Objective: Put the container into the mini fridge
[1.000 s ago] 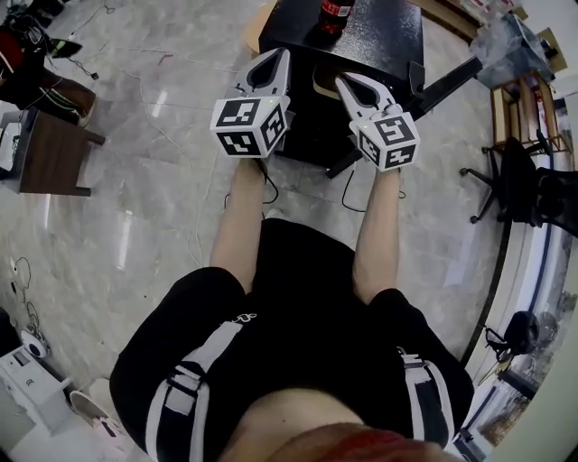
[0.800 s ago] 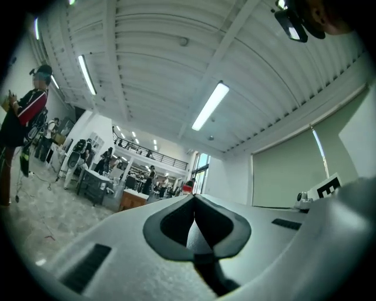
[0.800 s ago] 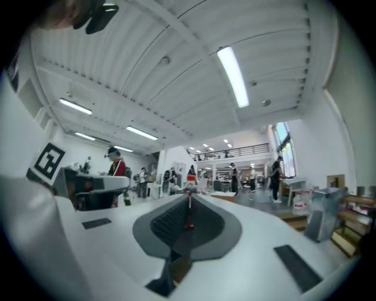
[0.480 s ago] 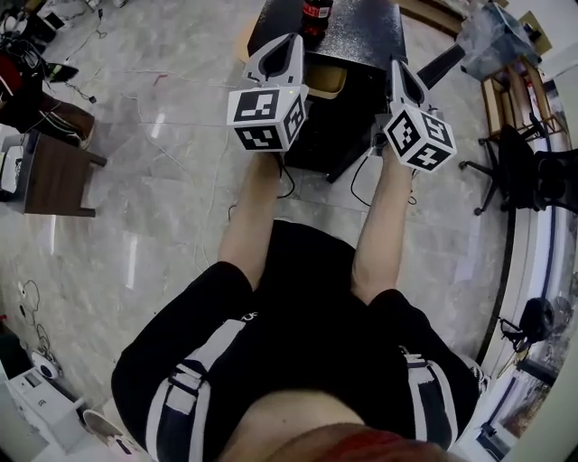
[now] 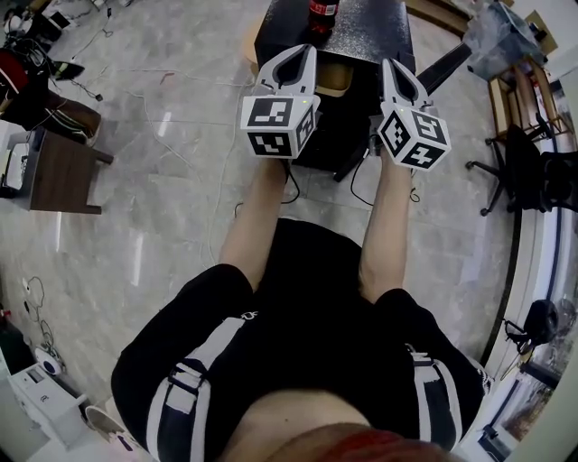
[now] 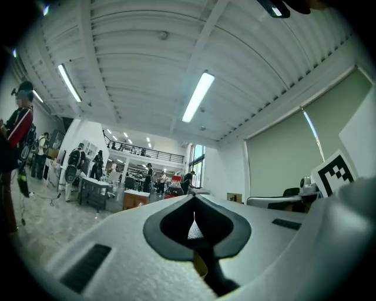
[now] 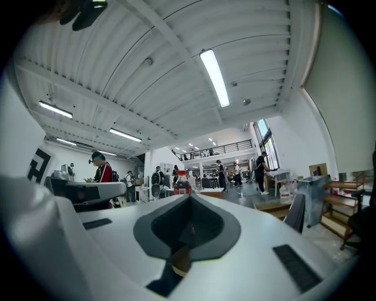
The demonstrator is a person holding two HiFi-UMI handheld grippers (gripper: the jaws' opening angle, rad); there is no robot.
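From where I stood, no word, brand or number could be read anywhere. The bottle (image 5: pixel 322 13) wore a red label, its print too small to make out. The left marker cube (image 5: pixel 275 126) and right marker cube (image 5: pixel 413 137) carried only black-and-white square patterns.

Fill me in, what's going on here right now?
A person stands facing a black mini fridge with a red-capped soda bottle on top. They hold the left claw and the right claw up side by side in front of it. Both claws are closed and empty, so nothing is grasped and no container has gone in yet.
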